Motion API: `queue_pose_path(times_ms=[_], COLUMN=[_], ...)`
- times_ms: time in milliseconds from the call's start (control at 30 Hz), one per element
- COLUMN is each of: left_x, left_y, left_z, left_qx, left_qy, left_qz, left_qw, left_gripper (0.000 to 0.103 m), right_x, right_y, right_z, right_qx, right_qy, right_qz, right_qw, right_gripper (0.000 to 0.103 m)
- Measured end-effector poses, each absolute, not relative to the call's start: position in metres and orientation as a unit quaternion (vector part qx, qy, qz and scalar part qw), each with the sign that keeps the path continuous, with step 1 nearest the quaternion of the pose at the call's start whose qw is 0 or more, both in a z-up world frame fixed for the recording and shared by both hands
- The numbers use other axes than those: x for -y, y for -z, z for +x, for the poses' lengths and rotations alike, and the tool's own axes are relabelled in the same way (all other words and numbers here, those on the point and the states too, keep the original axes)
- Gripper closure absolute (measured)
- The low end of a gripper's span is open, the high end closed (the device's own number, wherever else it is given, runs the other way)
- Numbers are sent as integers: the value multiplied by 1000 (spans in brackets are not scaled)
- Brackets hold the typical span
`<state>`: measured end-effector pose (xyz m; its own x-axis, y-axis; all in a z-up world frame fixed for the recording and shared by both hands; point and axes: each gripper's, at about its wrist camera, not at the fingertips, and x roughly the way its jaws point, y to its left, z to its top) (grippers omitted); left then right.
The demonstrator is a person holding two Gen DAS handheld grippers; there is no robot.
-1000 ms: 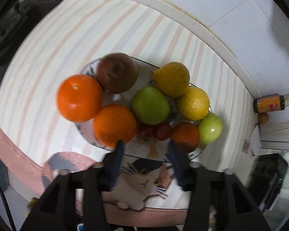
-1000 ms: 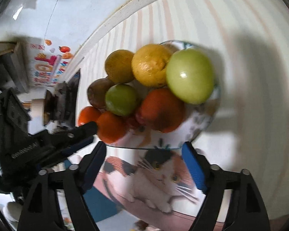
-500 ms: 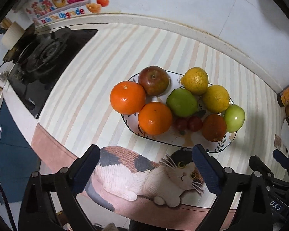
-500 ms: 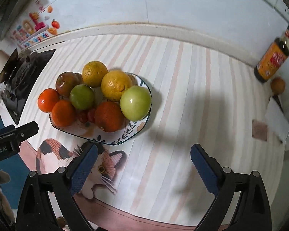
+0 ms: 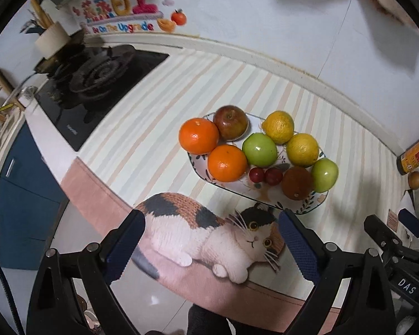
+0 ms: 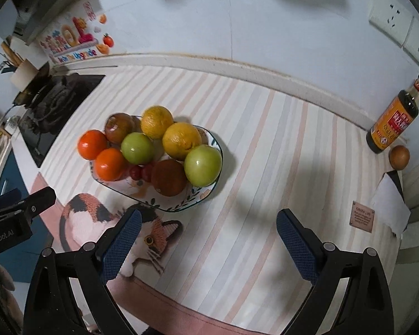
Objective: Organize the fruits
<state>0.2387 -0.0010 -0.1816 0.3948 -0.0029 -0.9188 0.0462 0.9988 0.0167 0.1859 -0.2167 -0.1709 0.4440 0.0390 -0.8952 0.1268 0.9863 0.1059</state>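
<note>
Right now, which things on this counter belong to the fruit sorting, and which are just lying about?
Job:
plate
oranges
red apple
green apples
lemons
small red fruits
dark orange fruit

Lying about:
sauce bottle
egg
hob
cat mat
paper
</note>
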Motion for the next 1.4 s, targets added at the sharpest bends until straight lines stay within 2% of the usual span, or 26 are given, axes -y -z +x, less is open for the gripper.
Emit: queue_pose_path(times_ms=[433, 733, 1067, 1400], left_x=[-15, -27, -30, -32], left_y=[80, 21, -2, 1], left_z=[133, 73, 32, 35], left_qx=[-465, -414, -385, -386], left_qy=[11, 38, 65, 63], left_qz=[11, 3, 15, 13], left_qw=[885, 910, 920, 920], left_gripper=[5, 5, 5, 5], right_x=[205, 188, 181, 180], right_y=[48, -14, -52, -46], right_z=[78, 1, -48, -41], right_qx=[-447, -409, -379, -382], right_qy=[3, 5, 14, 23], right_qz=[58, 56, 61, 60], right_qw=[892, 911, 923, 922], right_gripper=[4, 4, 3, 0])
